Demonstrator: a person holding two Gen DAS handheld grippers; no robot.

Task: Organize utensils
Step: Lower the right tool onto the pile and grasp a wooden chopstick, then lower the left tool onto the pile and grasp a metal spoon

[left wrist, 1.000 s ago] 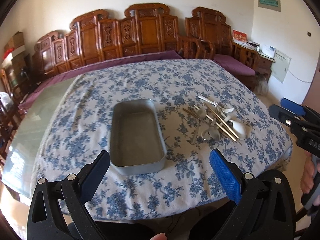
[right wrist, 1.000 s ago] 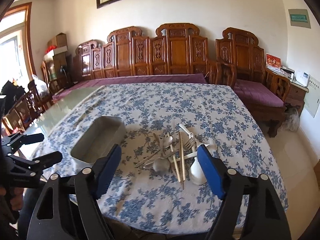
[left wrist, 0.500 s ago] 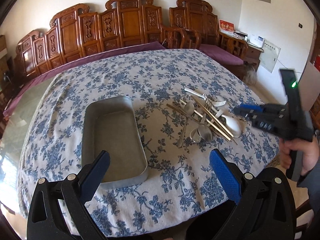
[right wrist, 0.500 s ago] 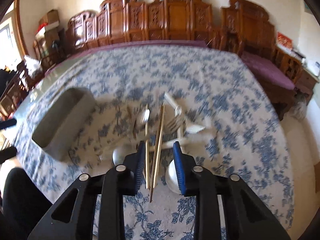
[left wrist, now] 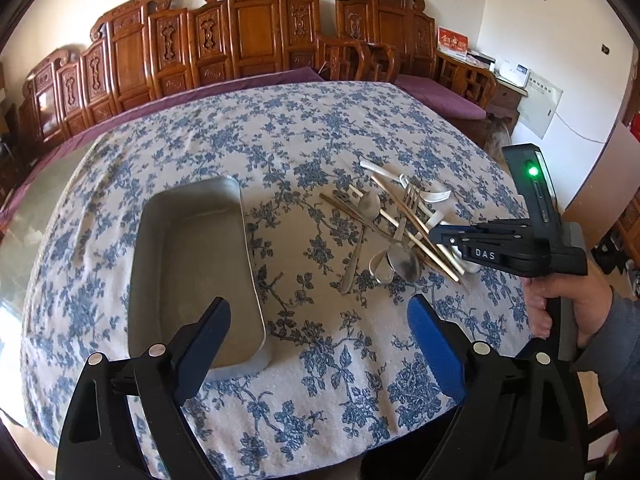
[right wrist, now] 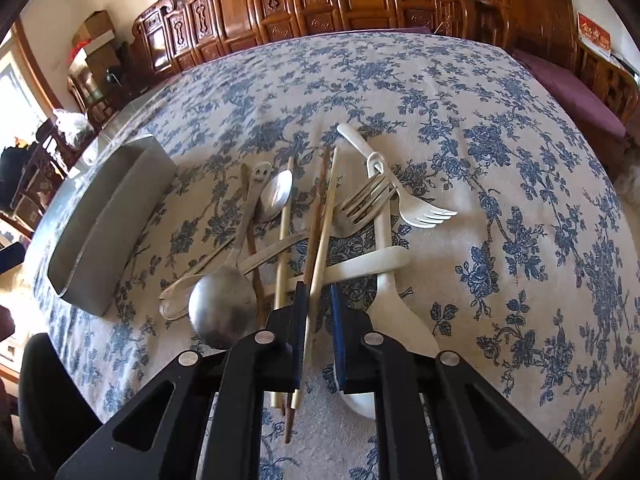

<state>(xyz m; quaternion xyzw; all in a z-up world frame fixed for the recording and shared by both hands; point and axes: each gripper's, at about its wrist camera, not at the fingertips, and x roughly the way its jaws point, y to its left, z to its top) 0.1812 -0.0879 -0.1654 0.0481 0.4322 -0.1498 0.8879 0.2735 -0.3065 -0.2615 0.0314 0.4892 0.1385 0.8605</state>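
A pile of utensils lies on the floral tablecloth: a large metal spoon (right wrist: 222, 312), a metal fork (right wrist: 360, 204), a white plastic fork (right wrist: 420, 212), a white spoon (right wrist: 400, 320) and pale and dark chopsticks (right wrist: 324, 216). My right gripper (right wrist: 318, 304) is down on the near end of the pile. Its jaws are closing with a pale chopstick between them, and a gap still shows on the right pad's side. The left wrist view shows this gripper (left wrist: 438, 236) over the pile. My left gripper (left wrist: 320, 320) hovers near the empty metal tray (left wrist: 188, 260), jaws wide and closing slightly, with nothing between them.
The tray (right wrist: 116, 220) stands left of the pile. Carved wooden chairs (left wrist: 248, 40) line the far side of the table. A person's hand (left wrist: 568, 300) holds the right gripper at the table's right edge. A cabinet with papers (left wrist: 516, 80) stands in the far right corner.
The right gripper came down from above the table onto the pile, and its jaws went from wide to narrow around the chopsticks. The left gripper moved forward and lower towards the table.
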